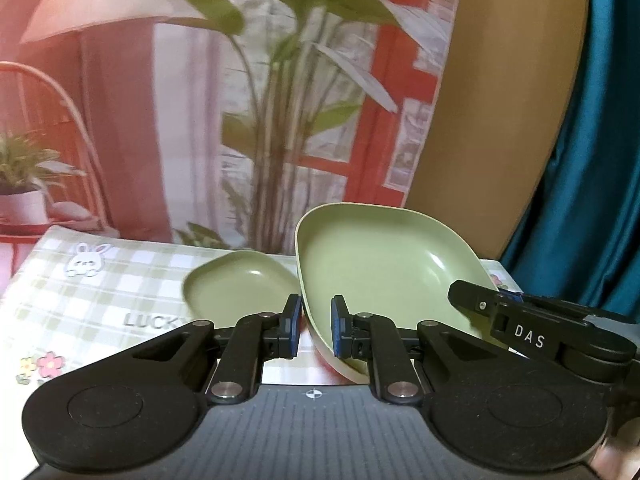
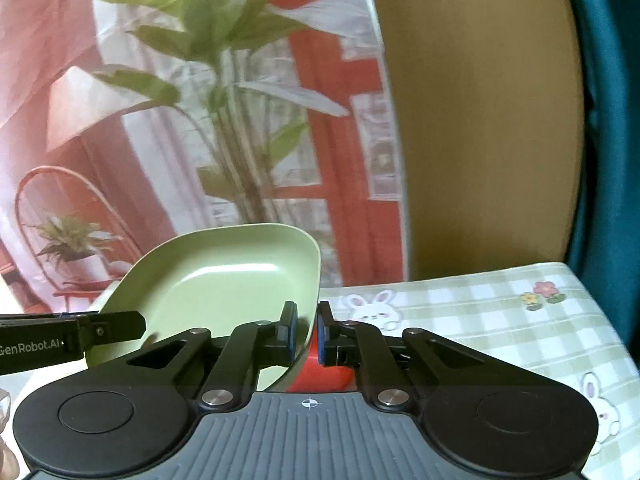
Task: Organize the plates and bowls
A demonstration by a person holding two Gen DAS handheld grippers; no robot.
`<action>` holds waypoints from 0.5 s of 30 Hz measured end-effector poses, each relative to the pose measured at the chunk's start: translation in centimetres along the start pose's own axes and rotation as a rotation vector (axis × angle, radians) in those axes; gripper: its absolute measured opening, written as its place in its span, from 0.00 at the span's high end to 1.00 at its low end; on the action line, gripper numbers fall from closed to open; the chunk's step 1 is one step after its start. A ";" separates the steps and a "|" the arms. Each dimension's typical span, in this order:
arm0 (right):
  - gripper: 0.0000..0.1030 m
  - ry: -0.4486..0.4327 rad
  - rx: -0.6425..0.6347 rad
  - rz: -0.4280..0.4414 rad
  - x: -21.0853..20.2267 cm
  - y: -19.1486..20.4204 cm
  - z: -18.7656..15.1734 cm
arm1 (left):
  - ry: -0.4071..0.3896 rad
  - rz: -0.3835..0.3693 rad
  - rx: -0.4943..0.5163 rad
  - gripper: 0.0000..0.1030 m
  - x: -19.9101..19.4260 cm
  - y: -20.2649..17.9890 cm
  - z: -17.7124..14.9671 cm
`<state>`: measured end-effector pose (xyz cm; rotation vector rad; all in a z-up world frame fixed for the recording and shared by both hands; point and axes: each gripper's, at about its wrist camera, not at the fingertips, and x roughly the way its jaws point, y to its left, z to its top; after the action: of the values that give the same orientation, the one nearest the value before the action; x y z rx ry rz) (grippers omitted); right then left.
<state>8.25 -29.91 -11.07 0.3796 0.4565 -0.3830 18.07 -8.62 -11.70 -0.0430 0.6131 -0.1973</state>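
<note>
Right tool [image 2: 307, 334] pinched the near rim of a pale green bowl [image 2: 224, 280], its blue pads pressed on either side of the wall, and held the dish tilted above the counter [image 2: 480, 312] with its hollow turned up and toward the left. Left tool [image 1: 316, 326] stood with its pads a little apart astride the same bowl's rim [image 1: 320, 320]; whether either pad touched the wall could not be told. A second green dish [image 1: 240, 284], shallower, lay flat on the checked rabbit-print cloth [image 1: 100, 280], just beyond and to the left of the held bowl, nearer the left tool than the right. That offset governed the likely next step: the held bowl appeared to need carrying left and slightly forward to nest with its twin.

Both dishes were matte sage green, squarish with rounded corners and smooth sloping walls, probably light and rigid. Something red [image 2: 320, 372] showed under the held bowl, its nature unclear. A printed backdrop of plants and red window frames [image 2: 240, 120] hung behind the counter.
</note>
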 end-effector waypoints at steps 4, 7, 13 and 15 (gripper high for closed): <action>0.91 0.025 -0.004 0.047 0.5 2.5 -0.2 | -0.011 0.021 -0.020 0.84 -1.8 2.3 0.0; 0.91 0.039 -0.023 0.087 0.7 4.8 -0.5 | -0.017 0.048 -0.038 0.84 -3.4 4.1 0.3; 0.90 0.084 -0.073 0.158 1.4 9.3 -1.1 | -0.028 0.093 -0.071 0.84 -5.9 8.1 0.0; 0.90 0.102 -0.088 0.176 1.8 10.4 -1.4 | -0.026 0.103 -0.090 0.84 -6.5 9.5 -0.2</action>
<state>13.77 -20.79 -10.34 0.3516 0.5331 -0.1725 14.33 1.94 -9.09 -0.1002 0.5963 -0.0695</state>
